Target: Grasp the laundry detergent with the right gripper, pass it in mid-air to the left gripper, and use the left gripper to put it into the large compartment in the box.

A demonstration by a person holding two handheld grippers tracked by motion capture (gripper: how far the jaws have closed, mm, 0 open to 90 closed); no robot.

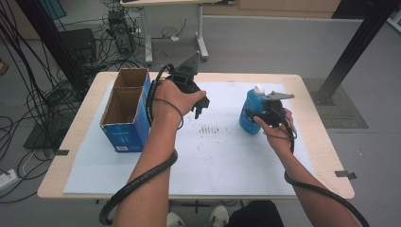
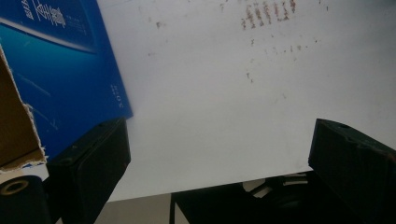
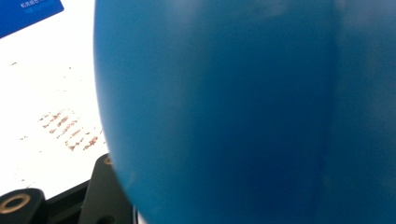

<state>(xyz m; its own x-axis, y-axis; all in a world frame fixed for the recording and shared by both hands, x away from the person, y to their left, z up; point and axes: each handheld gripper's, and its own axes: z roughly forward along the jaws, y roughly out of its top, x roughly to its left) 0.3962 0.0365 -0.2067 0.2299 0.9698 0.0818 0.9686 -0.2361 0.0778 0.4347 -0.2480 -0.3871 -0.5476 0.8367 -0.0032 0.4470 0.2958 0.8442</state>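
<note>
A blue bottle (image 1: 248,113) with a white cap stands upright at the right of the white sheet (image 1: 213,156). My right gripper (image 1: 266,115) is closed around its side; in the right gripper view the bottle's blue wall (image 3: 243,112) sits right against the camera, with one black jaw just visible at the lower left. My left gripper (image 1: 199,107) hovers over the sheet just right of an open blue cardboard box (image 1: 125,118). It is open with only bare sheet between its jaws (image 2: 219,140), and the box's blue side (image 2: 60,70) lies to its left.
The box has two open-top cardboard compartments and stands at the sheet's left edge. Faint brown marks (image 1: 209,128) dot the middle of the sheet. The wooden table (image 1: 326,156) rims the sheet. Cables, a table leg and black frame posts lie on the floor beyond.
</note>
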